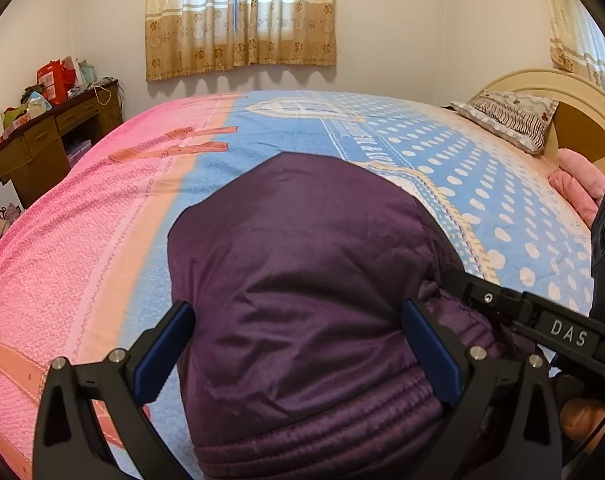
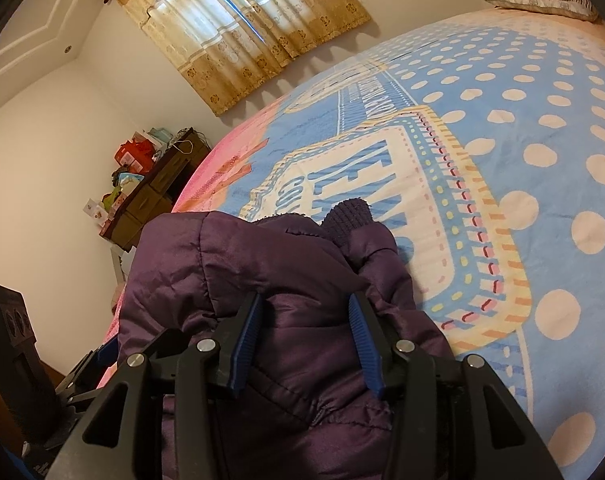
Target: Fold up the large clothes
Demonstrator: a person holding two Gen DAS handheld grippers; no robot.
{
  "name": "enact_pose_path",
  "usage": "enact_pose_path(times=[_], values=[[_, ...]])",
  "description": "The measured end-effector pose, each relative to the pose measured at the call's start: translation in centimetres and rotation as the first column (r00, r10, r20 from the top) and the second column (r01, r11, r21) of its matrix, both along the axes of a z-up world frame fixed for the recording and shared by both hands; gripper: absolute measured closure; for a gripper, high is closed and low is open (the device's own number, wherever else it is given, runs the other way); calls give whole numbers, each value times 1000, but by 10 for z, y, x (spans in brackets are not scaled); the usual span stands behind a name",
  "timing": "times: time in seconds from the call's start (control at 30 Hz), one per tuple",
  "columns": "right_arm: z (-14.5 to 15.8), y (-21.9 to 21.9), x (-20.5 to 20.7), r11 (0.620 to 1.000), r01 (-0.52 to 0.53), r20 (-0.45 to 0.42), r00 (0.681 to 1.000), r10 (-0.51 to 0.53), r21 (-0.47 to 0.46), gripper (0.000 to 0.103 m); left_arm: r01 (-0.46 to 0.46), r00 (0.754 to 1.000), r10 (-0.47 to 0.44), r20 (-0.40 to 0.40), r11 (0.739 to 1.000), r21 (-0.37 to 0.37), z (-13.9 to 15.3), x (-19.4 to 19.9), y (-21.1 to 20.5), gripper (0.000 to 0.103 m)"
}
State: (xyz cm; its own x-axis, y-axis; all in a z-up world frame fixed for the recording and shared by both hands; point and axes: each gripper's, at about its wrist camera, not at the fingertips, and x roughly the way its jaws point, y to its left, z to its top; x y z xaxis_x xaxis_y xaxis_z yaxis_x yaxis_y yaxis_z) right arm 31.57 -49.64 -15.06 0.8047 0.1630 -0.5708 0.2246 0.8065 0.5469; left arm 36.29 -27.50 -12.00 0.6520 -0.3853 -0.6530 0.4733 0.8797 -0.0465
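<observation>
Both grippers angle down over the bed. Left gripper (image 1: 298, 344) jaws spread wide, straddling the purple puffer jacket (image 1: 302, 280), pads apparently clear of the fabric. Right gripper (image 2: 308, 340) jaws partly apart with a jacket fold bunched between; real pinch or not, can't tell. Jacket lies folded on the bedspread (image 1: 102, 216) near the bed edge. "DAS" label on the right gripper's body. Bedspread lettering partly covered, unreadable. A knit cuff (image 2: 350, 216) pokes out.

A wide bed (image 1: 102, 216) under a pink-and-blue printed cover fills the room. At twelve o'clock, daylit beige curtains (image 1: 240, 16) hang on a pale wall (image 1: 390, 20). At ten o'clock stands a cluttered brown desk (image 1: 50, 140); at two o'clock, a patterned pillow (image 1: 510, 116) lies against a cream headboard (image 1: 582, 96).
</observation>
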Motion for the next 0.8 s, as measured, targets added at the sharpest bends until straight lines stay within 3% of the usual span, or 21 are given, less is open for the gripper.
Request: enact_pose_path(times=[0.8], values=[[-4, -2, 0, 1000, 1, 7, 1000, -1, 3, 56, 7, 1000, -7, -3, 1000, -10, -2, 0, -2, 0]])
